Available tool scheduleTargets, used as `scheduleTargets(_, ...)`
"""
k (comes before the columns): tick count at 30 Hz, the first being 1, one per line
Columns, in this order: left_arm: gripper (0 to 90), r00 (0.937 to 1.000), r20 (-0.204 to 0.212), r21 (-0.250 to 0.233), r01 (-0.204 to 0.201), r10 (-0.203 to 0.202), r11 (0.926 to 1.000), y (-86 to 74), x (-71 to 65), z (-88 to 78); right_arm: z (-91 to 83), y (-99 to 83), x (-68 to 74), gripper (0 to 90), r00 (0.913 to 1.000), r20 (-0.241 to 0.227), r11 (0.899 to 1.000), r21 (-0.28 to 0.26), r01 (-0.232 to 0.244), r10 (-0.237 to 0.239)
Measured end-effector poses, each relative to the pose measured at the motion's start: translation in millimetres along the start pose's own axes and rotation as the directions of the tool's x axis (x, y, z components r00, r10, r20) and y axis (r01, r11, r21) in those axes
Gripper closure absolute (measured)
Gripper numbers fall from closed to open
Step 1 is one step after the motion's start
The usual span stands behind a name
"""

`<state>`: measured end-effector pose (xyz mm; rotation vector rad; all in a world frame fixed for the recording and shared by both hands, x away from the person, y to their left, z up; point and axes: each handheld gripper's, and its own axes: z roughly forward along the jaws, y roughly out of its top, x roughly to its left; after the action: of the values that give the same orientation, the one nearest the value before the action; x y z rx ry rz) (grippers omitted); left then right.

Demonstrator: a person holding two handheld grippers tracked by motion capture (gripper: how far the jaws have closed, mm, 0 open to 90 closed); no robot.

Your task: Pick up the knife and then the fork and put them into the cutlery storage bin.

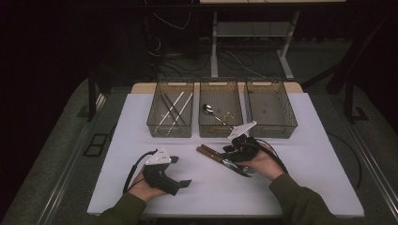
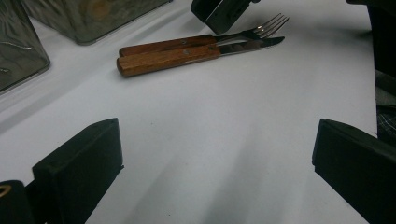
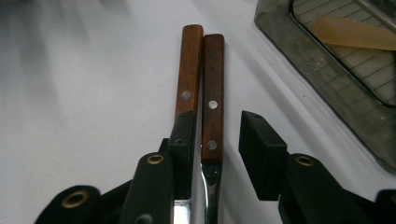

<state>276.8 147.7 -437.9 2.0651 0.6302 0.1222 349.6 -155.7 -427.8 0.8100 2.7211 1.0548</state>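
No lettering, brand mark, number or sign can be read on anything here. The wooden handles of the knife (image 3: 213,93) and fork (image 3: 187,70) carry plain metal rivets and no stamp. The three clear bins (image 1: 220,108), the white table top (image 1: 281,187) and the black bodies of the left gripper (image 1: 180,171) and right gripper (image 1: 230,152) are likewise blank.

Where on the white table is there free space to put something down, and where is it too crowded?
Free: the strip right of the right gripper, and the patch between the left gripper and the knife. Crowded: around the knife and fork, and along the three bins at the back.
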Motion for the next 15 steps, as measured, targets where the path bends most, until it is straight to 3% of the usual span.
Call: scheduleTargets(15, 0.2, 1.0000, -0.001, 0.001, 0.001, -0.001, 1.0000, 0.0, -0.2, 0.1, 10.6, -2.5, -0.1, 72.9, 0.9998, -0.017, 1.000, 0.030, 0.007, -0.007)
